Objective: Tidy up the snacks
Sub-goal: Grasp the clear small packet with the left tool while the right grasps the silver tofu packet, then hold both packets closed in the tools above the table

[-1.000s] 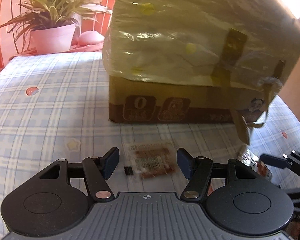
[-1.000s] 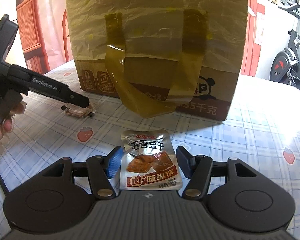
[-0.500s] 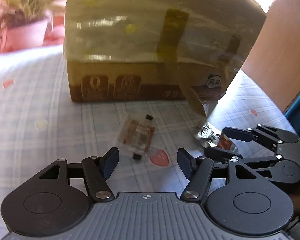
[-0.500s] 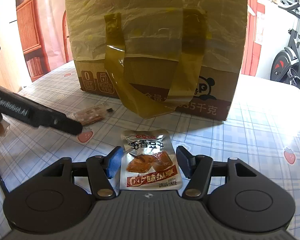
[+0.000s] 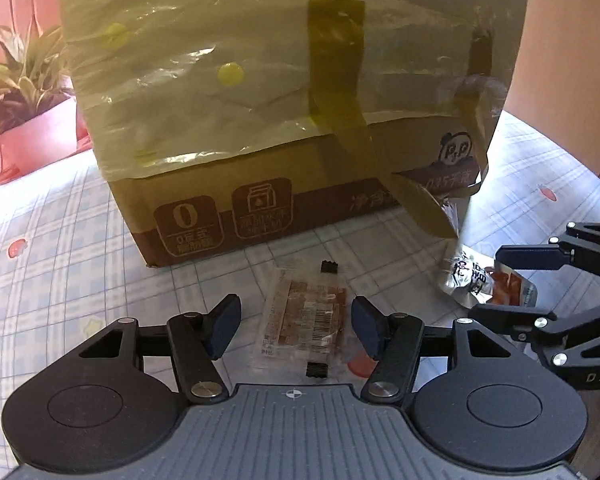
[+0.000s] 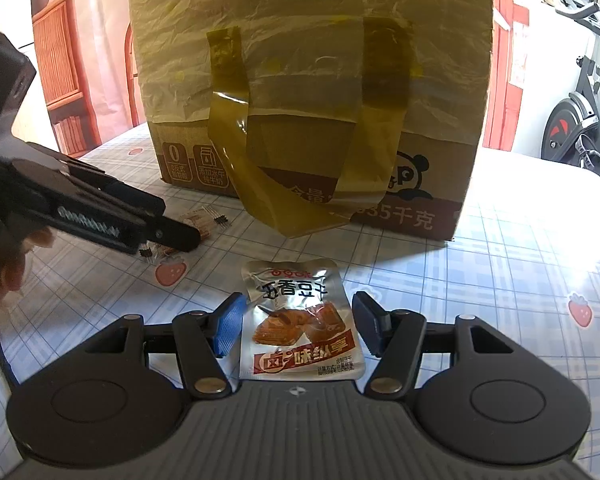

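Note:
A clear packet of brown snack sticks (image 5: 302, 322) lies flat on the checked tablecloth (image 5: 80, 248). My left gripper (image 5: 296, 326) is open, its pads on either side of the packet and apart from it. A silver tofu snack pouch (image 6: 300, 326) lies flat between the open pads of my right gripper (image 6: 298, 328). The pouch also shows at the right of the left wrist view (image 5: 480, 280), with the right gripper (image 5: 520, 284) around it. The left gripper (image 6: 168, 232) shows over the clear packet (image 6: 204, 222) in the right wrist view.
A cardboard box (image 5: 284, 92) lined with a yellow plastic bag stands just beyond both snacks, its handles (image 6: 292, 204) drooping down the front. A potted plant (image 5: 24, 112) stands at the far left. An exercise bike (image 6: 576, 108) stands off the table's right.
My left gripper has swung round and closed in on the clear packet, which now lies lengthwise between its pads. My right gripper and the silver pouch have not moved.

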`<state>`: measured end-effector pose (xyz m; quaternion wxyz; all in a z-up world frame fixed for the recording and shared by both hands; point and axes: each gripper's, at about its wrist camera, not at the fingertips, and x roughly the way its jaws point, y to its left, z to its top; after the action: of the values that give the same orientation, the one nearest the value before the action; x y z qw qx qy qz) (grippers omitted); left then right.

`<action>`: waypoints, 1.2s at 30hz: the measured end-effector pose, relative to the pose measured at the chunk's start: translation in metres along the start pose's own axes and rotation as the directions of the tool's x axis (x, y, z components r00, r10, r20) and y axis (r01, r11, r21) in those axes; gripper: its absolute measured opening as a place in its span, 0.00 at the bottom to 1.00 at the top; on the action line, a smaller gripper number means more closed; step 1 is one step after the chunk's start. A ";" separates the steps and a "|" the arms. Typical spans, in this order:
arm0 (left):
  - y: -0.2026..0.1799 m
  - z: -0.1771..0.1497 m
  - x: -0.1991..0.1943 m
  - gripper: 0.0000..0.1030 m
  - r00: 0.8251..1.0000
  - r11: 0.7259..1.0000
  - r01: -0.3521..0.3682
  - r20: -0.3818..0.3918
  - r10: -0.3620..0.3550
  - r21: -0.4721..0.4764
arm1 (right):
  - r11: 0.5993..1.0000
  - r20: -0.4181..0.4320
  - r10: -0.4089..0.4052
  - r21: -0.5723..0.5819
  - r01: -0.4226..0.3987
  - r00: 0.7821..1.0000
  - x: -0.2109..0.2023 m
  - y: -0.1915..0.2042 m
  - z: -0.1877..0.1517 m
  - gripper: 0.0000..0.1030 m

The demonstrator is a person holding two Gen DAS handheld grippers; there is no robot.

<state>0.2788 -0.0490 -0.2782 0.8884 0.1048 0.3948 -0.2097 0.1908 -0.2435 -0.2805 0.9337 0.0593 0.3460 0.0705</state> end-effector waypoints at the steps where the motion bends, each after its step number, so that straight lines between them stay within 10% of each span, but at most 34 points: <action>1: -0.001 -0.001 0.000 0.61 1.000 1.000 -0.002 0.001 0.002 0.010 | 1.000 0.000 0.001 0.001 -0.001 1.000 0.000 0.000 0.000 0.60; 10: 0.004 -0.011 -0.014 0.42 1.000 0.998 0.025 0.003 -0.025 -0.057 | 1.000 0.000 0.001 0.002 -0.001 1.000 0.000 0.000 0.000 0.60; 36: 0.002 -0.019 -0.077 0.42 0.991 0.988 0.027 0.137 -0.006 -0.153 | 1.000 0.011 0.020 0.012 -0.020 1.000 -0.011 0.001 0.003 0.48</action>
<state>0.2215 -0.0182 -0.2335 0.9169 0.0181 0.3493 -0.1924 0.1843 -0.2446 -0.2711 0.9345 0.0689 0.3405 0.0772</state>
